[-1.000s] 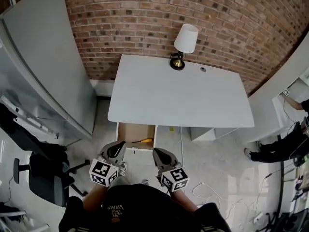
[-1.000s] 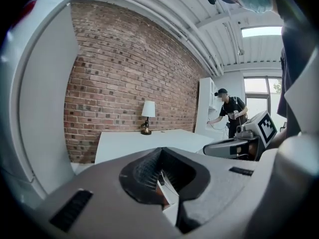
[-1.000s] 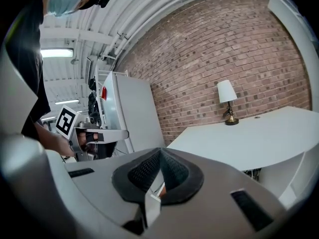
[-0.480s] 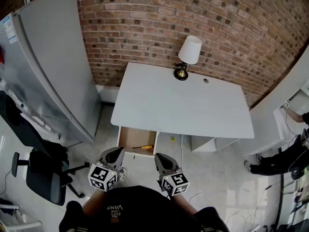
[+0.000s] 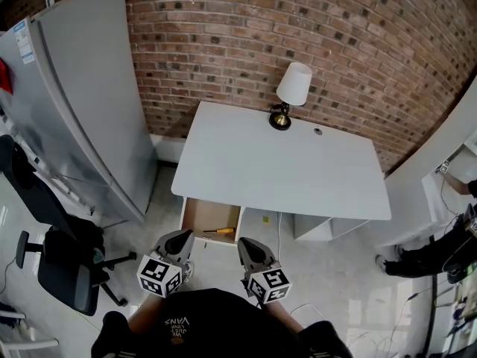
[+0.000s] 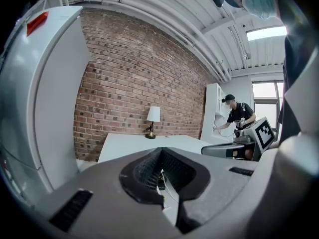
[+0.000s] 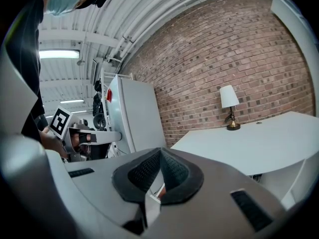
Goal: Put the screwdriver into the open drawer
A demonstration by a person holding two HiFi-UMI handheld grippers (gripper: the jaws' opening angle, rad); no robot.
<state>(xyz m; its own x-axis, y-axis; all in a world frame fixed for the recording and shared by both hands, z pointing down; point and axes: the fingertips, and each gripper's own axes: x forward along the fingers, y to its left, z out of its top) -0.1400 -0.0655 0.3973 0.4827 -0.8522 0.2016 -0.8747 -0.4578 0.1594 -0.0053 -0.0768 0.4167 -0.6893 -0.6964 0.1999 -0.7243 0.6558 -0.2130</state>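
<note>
The screwdriver (image 5: 220, 231), with a yellow handle, lies inside the open drawer (image 5: 195, 219) under the front left of the white desk (image 5: 283, 162). My left gripper (image 5: 181, 236) hovers just in front of the drawer's left part, shut and empty. My right gripper (image 5: 246, 242) is beside it, in front of the drawer's right corner, also shut with nothing in it. In the left gripper view the jaws (image 6: 161, 150) meet at their tips, with the desk beyond. In the right gripper view the jaws (image 7: 160, 150) likewise touch.
A table lamp (image 5: 292, 88) stands at the desk's back edge against the brick wall. A tall grey refrigerator (image 5: 82, 95) stands left, with a black office chair (image 5: 52, 267) near it. Cables lie on the floor at right. A person (image 6: 238, 118) works at a white shelf at right.
The head view has shifted, so the desk and drawer sit lower in the picture. Both grippers stay shut in front of the drawer. The screwdriver has not moved in the drawer.
</note>
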